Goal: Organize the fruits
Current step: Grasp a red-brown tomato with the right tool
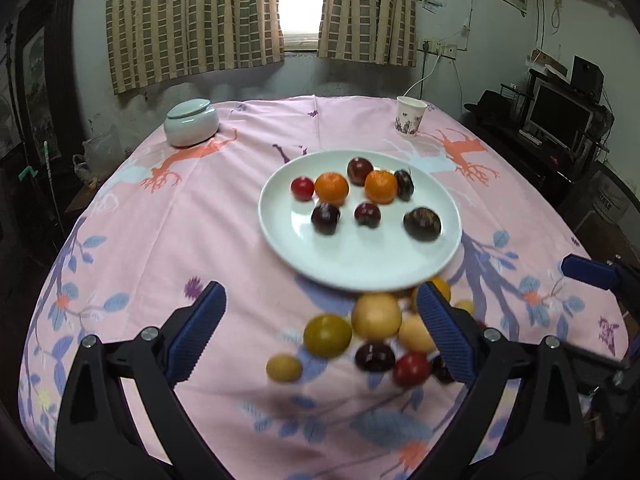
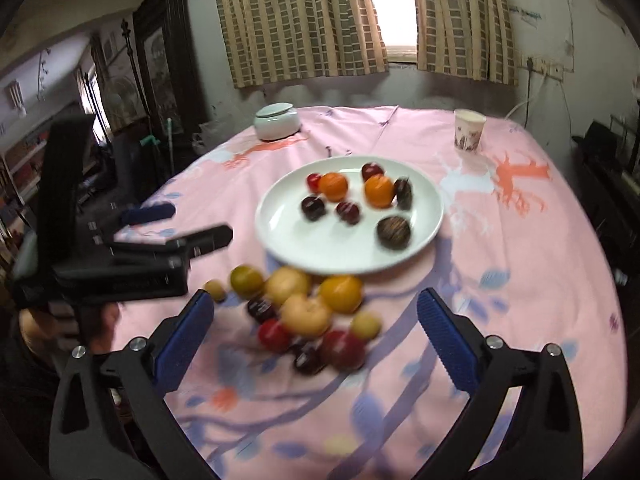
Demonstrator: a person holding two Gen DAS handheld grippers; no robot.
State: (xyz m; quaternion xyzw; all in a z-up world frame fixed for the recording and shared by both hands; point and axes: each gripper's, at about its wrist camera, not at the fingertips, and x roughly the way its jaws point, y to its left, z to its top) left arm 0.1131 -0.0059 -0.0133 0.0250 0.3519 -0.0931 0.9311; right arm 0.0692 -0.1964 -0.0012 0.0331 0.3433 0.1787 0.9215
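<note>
A round table (image 1: 168,240) wears a pink cloth (image 2: 540,280) with blue leaves and orange trees on it. Behind it is a grey wall and a window with striped curtains (image 1: 192,20). A screen (image 1: 556,116) sits on a dark shelf by the right side of the room.

One white plate (image 1: 360,264) sits near the middle of the table. On it I count eight fruits: two oranges (image 1: 331,187), one small red fruit (image 1: 302,188) and five dark plums (image 1: 422,223). They lie mostly on the far half of the plate.

A pile of loose fruit (image 2: 304,312) lies on the cloth just beside the plate's near edge. It has yellow, orange, red and dark ones, about ten or eleven, but the blur makes them hard to count.

One pale lidded jar (image 1: 191,122) stands by the far left edge. One paper cup (image 1: 410,116) stands by the far right edge.

The left gripper (image 1: 320,332) hangs over the near edge with its blue fingers wide apart and nothing between them. The right gripper (image 2: 316,336) is spread wide too, above the pile, holding nothing.
</note>
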